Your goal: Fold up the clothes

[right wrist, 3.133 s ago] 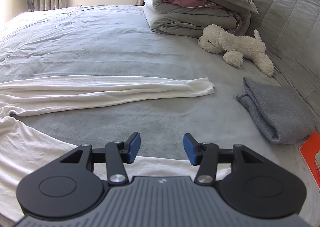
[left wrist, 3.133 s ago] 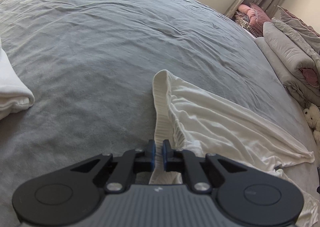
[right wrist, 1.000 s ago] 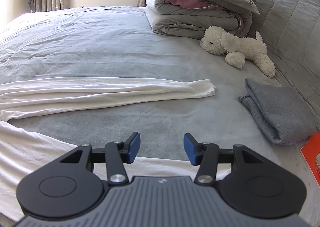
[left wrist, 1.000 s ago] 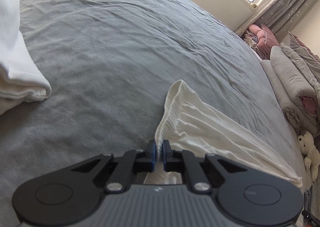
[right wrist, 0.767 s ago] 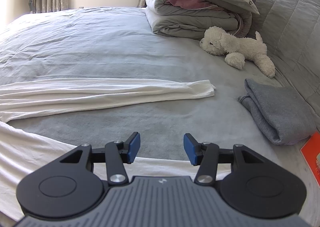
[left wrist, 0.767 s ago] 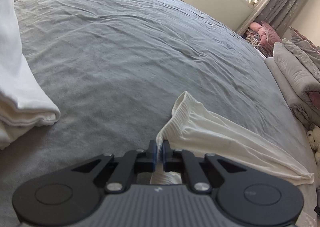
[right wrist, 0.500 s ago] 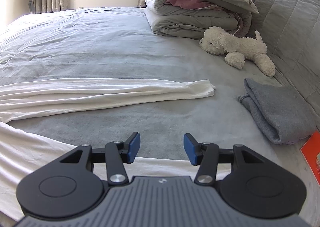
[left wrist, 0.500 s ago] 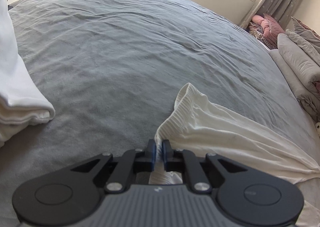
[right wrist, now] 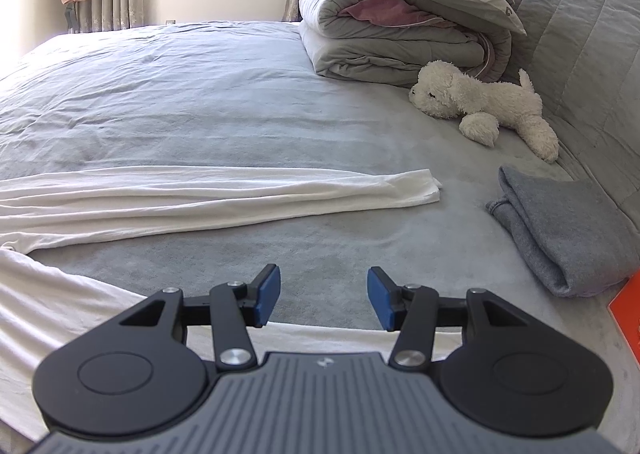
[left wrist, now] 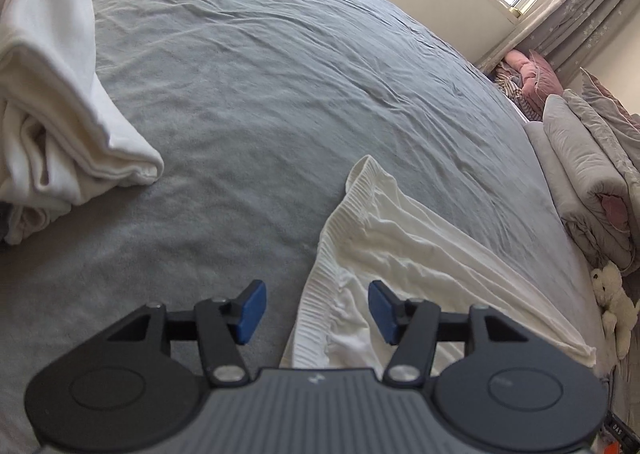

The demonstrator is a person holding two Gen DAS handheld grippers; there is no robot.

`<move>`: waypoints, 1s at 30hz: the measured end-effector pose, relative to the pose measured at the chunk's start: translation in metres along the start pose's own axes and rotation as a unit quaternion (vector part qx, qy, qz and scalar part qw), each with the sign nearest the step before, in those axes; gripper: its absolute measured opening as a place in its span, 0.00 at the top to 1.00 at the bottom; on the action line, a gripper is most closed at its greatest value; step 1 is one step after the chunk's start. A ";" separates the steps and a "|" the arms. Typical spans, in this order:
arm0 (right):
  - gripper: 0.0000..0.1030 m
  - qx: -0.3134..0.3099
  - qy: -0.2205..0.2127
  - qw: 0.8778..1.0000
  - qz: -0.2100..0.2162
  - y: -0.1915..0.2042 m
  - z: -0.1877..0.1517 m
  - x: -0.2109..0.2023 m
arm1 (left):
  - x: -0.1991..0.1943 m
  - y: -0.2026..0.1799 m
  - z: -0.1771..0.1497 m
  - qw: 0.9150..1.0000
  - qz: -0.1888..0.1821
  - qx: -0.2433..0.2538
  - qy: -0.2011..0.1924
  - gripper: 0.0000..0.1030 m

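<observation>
Lying spread across the grey bed (left wrist: 280,66), the white long-sleeved garment (left wrist: 400,254) has its ribbed hem between the parted blue pads of the left hand-held gripper (left wrist: 317,312), which grips nothing. The right hand-held gripper (right wrist: 323,298) is likewise spread wide, hovering over bare bedding just past another edge of the same garment (right wrist: 48,306); one sleeve (right wrist: 224,194) stretches flat toward 1 o'clock in that view.

My main worry is the soft, loose knit: with neither side pinching it, the hem may slump or bunch, and a new pinch could catch only one layer or snag the bed cover beneath, giving a crooked fold. The long sleeve could drag and twist if the body is lifted first.

At 9 o'clock in the left view sits a folded white cloth pile (left wrist: 52,114), close enough to be brushed. In the right view a folded grey cloth (right wrist: 568,230) lies at 3 o'clock, a plush dog (right wrist: 480,102) at 2 o'clock, and a rolled duvet (right wrist: 400,34) behind it; none blocks the garment.
</observation>
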State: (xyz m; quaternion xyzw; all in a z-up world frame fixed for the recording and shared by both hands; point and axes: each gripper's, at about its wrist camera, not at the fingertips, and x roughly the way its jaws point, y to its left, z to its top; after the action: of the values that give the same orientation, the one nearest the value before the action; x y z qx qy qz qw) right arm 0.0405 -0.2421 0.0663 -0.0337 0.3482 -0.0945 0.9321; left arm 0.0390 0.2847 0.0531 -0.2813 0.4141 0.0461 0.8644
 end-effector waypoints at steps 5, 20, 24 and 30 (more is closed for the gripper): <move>0.49 0.004 -0.001 1.000 0.002 -0.002 0.000 -0.001 | -0.017 0.007 -0.026 0.998 -0.029 -0.045 0.011 0.46; 0.47 -0.002 0.001 1.000 0.006 0.000 -0.002 -0.003 | -0.008 0.014 -0.030 0.999 0.024 -0.048 -0.010 0.93; 0.47 -0.002 0.000 1.000 0.008 -0.001 -0.003 -0.004 | -0.025 0.020 -0.026 0.998 0.035 -0.043 -0.033 0.94; 0.47 0.000 0.001 1.000 0.009 -0.001 -0.002 -0.004 | -0.023 0.022 -0.032 0.998 0.063 -0.018 -0.021 0.94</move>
State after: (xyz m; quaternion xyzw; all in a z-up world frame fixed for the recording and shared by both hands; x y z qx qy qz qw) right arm 0.0357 -0.2420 0.0674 -0.0301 0.3493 -0.0857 0.9326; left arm -0.0051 0.2895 0.0446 -0.2690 0.4120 0.1136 0.8631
